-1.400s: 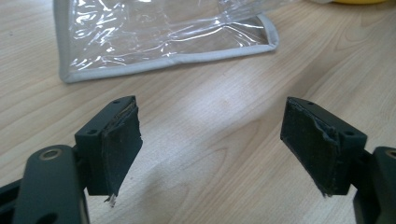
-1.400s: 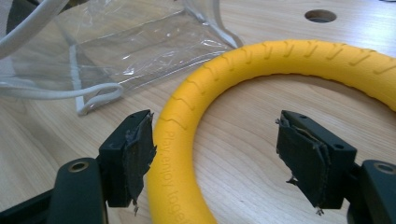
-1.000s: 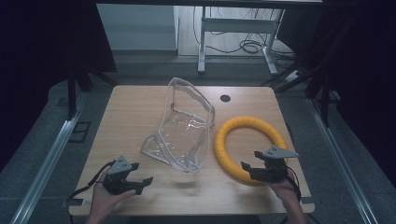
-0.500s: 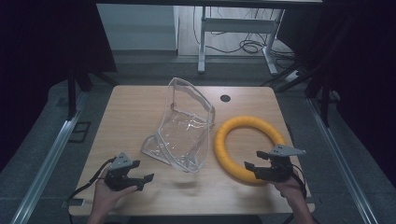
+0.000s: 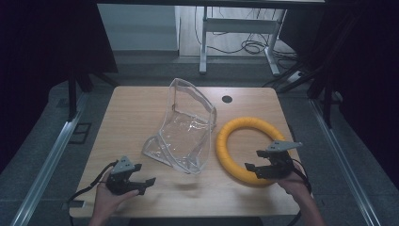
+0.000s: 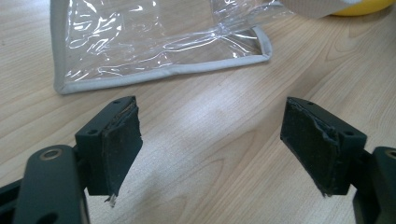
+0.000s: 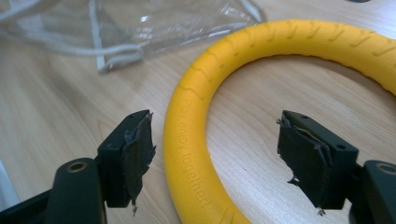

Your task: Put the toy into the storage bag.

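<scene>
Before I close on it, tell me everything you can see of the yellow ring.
The yellow ring is a thick, matte, foam-like hoop with shallow ribs and raised lettering on its side. It lies flat on the table's right half, beside the clear bag. The right claw stands open astride its near arc, not gripping it.

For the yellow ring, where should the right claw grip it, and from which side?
Grip the yellow ring on its near arc, coming from the person's side. It lies flat, and the open right claw already straddles that band, one jaw outside and one inside the hole.
</scene>
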